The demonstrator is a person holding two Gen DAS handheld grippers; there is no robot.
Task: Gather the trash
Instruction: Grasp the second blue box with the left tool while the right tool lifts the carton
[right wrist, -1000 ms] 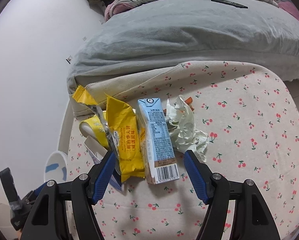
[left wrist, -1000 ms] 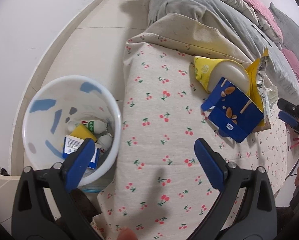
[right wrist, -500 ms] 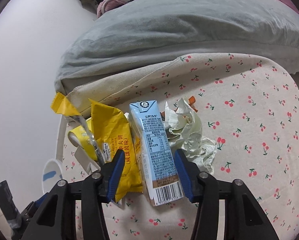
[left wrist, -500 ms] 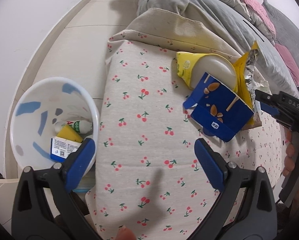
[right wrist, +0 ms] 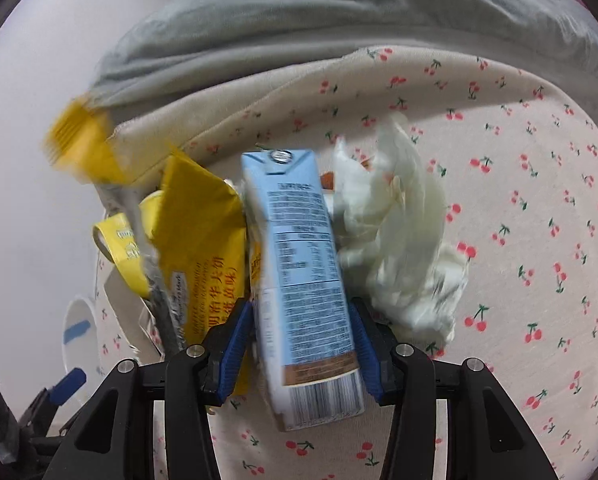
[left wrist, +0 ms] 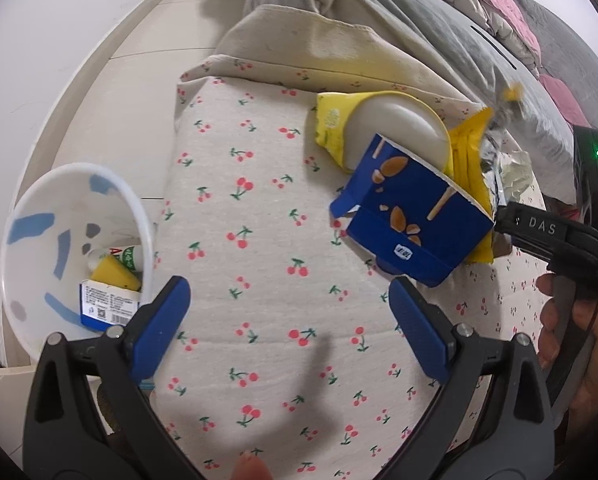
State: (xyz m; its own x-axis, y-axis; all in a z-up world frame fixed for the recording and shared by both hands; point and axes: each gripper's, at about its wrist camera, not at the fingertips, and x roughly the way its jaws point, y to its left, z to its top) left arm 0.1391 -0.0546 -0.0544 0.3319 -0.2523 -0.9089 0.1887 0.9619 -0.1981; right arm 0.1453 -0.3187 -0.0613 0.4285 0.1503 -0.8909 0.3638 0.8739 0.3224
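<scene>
A light-blue milk carton [right wrist: 303,264] lies on the cherry-print cloth [right wrist: 539,240], between a yellow snack wrapper [right wrist: 203,232] and crumpled white paper [right wrist: 399,240]. My right gripper [right wrist: 301,320] straddles the carton's lower end. Its jaws are closing and both blue pads touch the carton's sides. My left gripper [left wrist: 287,286] hangs open over bare cloth, with nothing between its fingers. Just beyond its right finger lies an open dark-blue snack box [left wrist: 411,220]. A yellow paper cup [left wrist: 395,132] lies on its side behind that box.
A white bin [left wrist: 139,208] stands on the floor left of the bed edge and holds a small bottle, a yellow piece and a blue-and-white box. Grey and pink bedding rises behind the trash. A hand [left wrist: 579,340] holds the right tool at the right edge.
The right gripper's jaws narrowed from wide open until they met the milk carton, and it sank closer to it. The left gripper drifted toward the dark-blue box, away from the bin.
</scene>
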